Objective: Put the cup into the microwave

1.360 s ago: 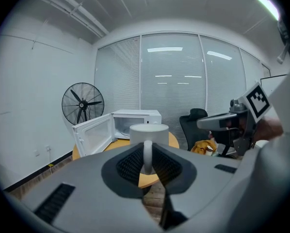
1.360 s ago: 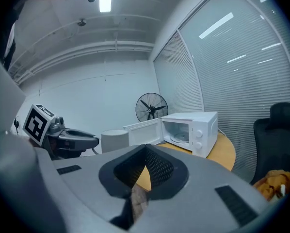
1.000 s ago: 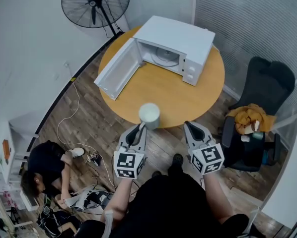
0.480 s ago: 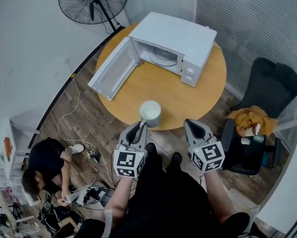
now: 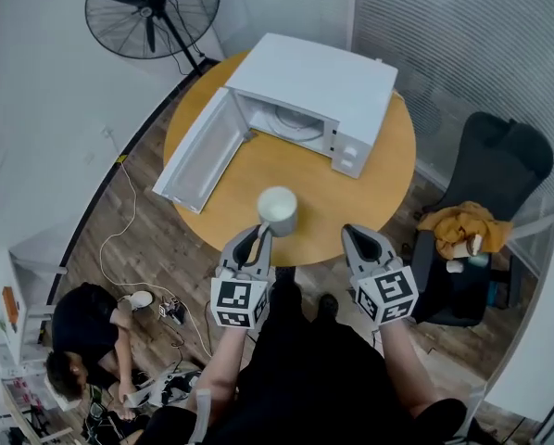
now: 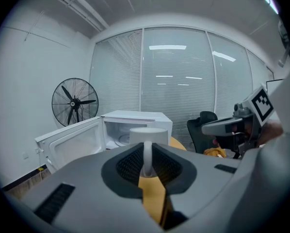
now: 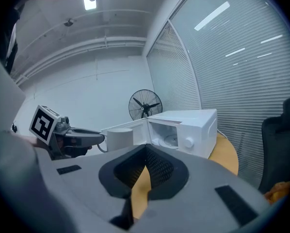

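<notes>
A white cup (image 5: pixel 278 209) hangs over the near edge of the round wooden table (image 5: pixel 388 170), its handle pinched in my left gripper (image 5: pixel 261 234), which is shut on it. In the left gripper view the cup (image 6: pixel 149 134) stands upright just beyond the jaws. The white microwave (image 5: pixel 314 91) sits at the far side of the table, its door (image 5: pixel 198 151) swung wide open to the left and its turntable showing. My right gripper (image 5: pixel 353 235) is shut with nothing in it, level with the left one, to the right of the cup.
A black floor fan (image 5: pixel 147 12) stands behind the table on the left. On the right is a black office chair (image 5: pixel 495 170) with a yellow cloth (image 5: pixel 467 225) on a seat. A person (image 5: pixel 82 332) crouches on the floor at lower left among cables.
Both grippers and the cup have moved forward: the cup, which hung at the table's near edge, is now over the tabletop and closer to the microwave.
</notes>
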Available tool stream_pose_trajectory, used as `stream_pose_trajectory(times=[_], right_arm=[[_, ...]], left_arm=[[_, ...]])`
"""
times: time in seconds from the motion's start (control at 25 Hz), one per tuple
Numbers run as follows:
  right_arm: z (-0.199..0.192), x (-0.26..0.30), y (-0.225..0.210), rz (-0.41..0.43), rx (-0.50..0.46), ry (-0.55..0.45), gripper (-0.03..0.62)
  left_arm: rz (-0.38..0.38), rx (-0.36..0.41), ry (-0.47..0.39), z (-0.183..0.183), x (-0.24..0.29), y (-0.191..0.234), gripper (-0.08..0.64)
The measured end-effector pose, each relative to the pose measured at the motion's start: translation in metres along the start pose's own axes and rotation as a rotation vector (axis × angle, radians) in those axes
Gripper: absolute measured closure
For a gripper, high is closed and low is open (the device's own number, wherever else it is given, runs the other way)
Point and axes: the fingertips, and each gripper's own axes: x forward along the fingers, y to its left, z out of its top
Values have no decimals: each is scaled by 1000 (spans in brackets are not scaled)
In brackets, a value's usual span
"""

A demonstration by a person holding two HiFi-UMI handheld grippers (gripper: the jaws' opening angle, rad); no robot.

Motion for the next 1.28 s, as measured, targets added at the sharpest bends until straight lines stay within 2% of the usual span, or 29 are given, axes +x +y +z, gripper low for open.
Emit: stream_pose_trajectory(times=[0.52, 1.04, 1.28], right_arm=[[36, 72, -18, -172, 22, -8, 583], [29, 112, -25, -320, 73, 38, 583], [18, 124, -25, -340, 93, 71, 583]], left_arm=[[-144, 65, -19, 29, 98, 76, 514], [-247, 93, 11, 12, 187, 124, 514], [-275, 109, -26, 6, 223, 132, 514]])
